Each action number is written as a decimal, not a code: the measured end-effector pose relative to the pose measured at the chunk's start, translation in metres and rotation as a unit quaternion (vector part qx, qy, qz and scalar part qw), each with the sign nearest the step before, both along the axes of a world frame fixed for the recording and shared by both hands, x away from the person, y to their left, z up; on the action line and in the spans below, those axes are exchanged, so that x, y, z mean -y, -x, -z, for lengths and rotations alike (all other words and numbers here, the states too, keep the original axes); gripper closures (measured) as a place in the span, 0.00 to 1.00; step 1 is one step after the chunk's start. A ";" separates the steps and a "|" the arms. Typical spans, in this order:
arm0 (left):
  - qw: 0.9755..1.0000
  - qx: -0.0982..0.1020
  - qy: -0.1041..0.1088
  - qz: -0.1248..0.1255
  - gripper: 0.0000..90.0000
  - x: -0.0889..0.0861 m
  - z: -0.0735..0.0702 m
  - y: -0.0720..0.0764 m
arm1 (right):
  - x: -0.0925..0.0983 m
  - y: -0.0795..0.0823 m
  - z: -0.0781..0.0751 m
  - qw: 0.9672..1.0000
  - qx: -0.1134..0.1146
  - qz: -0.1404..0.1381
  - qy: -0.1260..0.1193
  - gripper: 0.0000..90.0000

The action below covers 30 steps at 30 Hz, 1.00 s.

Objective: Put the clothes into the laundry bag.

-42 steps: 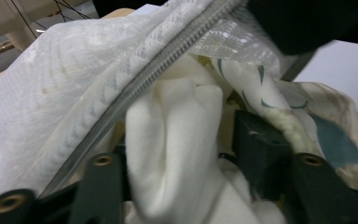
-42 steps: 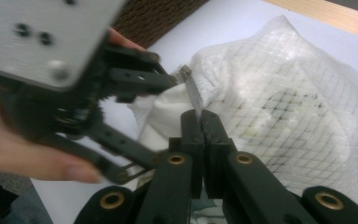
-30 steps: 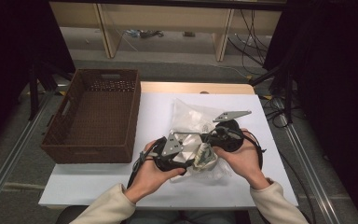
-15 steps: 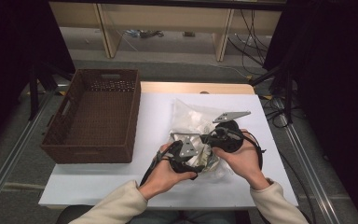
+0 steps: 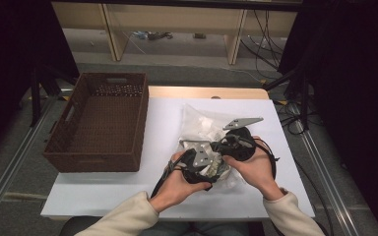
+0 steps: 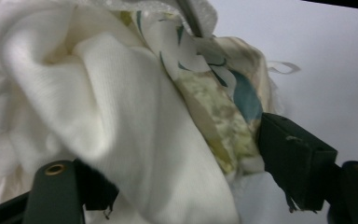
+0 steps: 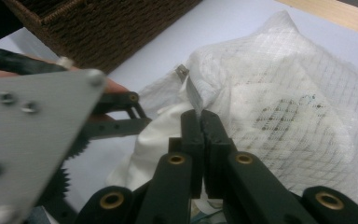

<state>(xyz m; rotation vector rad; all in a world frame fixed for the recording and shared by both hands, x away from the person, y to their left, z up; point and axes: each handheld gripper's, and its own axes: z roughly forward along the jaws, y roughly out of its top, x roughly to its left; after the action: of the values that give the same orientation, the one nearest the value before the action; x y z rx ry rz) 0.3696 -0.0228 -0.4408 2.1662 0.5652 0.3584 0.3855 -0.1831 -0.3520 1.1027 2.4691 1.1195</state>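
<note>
A white mesh laundry bag [image 5: 202, 123] stuffed with clothes lies on the white table [image 5: 162, 128]. My right gripper [image 5: 216, 146] is shut on the bag's zip edge; in the right gripper view the zip strip rises from its closed tips [image 7: 200, 121] beside the mesh [image 7: 279, 93]. My left gripper [image 5: 215, 166] reaches into the bag's mouth from the near side. Its jaws [image 6: 182, 172] stand wide around a bundle of white knit cloth [image 6: 121, 116] and floral cloth [image 6: 214, 107], and the right pad [image 6: 289, 158] lies against the floral piece.
A dark brown wicker basket [image 5: 142, 128] stands at the table's left with nothing in it, its corner close by in the right gripper view [image 7: 98, 28]. Bare table lies between the basket and the bag and along the near edge. Rails run beside the table.
My left hand has moved right and slightly down, pushing its gripper into the cloth at the bag's mouth. The right hand has held still on the bag.
</note>
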 end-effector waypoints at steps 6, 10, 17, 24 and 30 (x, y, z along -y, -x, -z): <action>1.000 0.012 -0.017 -0.001 0.53 0.000 0.003 -0.007 | 0.000 0.001 -0.001 1.000 -0.008 0.002 -0.002 1.00; 1.000 0.008 -0.021 -0.008 0.71 -0.002 0.005 -0.013 | 0.000 0.001 0.000 1.000 -0.002 -0.004 0.000 1.00; 1.000 0.008 0.012 -0.024 0.85 0.000 -0.004 -0.018 | -0.001 0.004 -0.002 1.000 -0.012 0.004 -0.006 1.00; 0.997 0.030 0.044 -0.053 0.86 0.004 -0.021 -0.033 | 0.003 0.007 -0.011 1.000 0.002 -0.004 -0.022 1.00; 0.997 0.050 0.029 -0.048 0.73 0.009 0.000 -0.046 | 0.005 0.004 -0.007 1.000 0.005 0.012 -0.014 1.00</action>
<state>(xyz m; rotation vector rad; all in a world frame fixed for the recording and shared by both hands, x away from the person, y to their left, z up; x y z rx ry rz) 0.4157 -0.0315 -0.4410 2.0577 0.6164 0.4924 0.3818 -0.1883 -0.3452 1.1280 2.4336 1.1547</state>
